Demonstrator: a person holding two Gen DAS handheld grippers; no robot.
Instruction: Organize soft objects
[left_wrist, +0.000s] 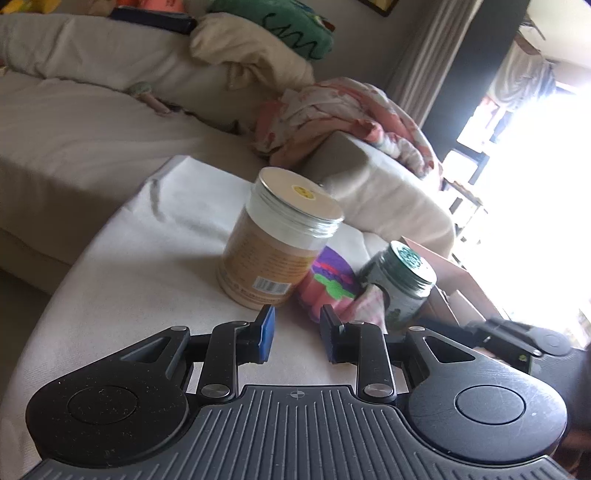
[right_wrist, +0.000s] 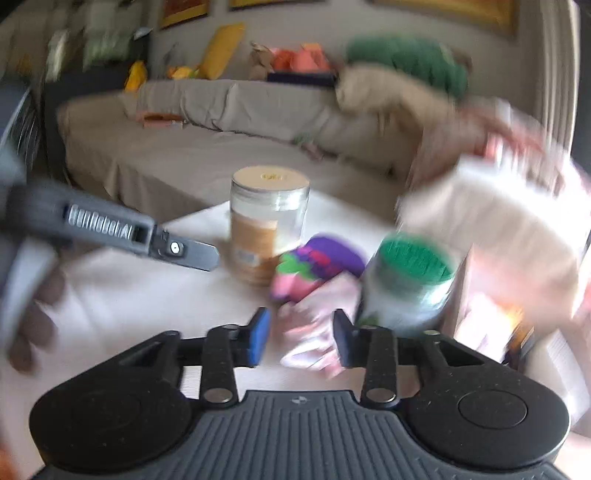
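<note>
Your right gripper (right_wrist: 300, 338) hangs with jaws parted over the pink cloth (right_wrist: 314, 325) — nothing clamped. It lies between the tan jar (right_wrist: 267, 225) and green-lidded jar (right_wrist: 410, 284). Left gripper (left_wrist: 297, 334) narrowly parted, empty — pinch only fabric, clear of jars.

Daylight floods in from the window (left_wrist: 546, 192) at right of my left view, blown out to pure white, glare washing the box edge (left_wrist: 461, 273) beside it. That view is mostly sharp, slightly soft. My right view is heavily motion-blurred; the green-lidded jar (right_wrist: 410, 288) and sofa (right_wrist: 207, 147) smear. Fisheye bends both edges. Shadows soft.
</note>
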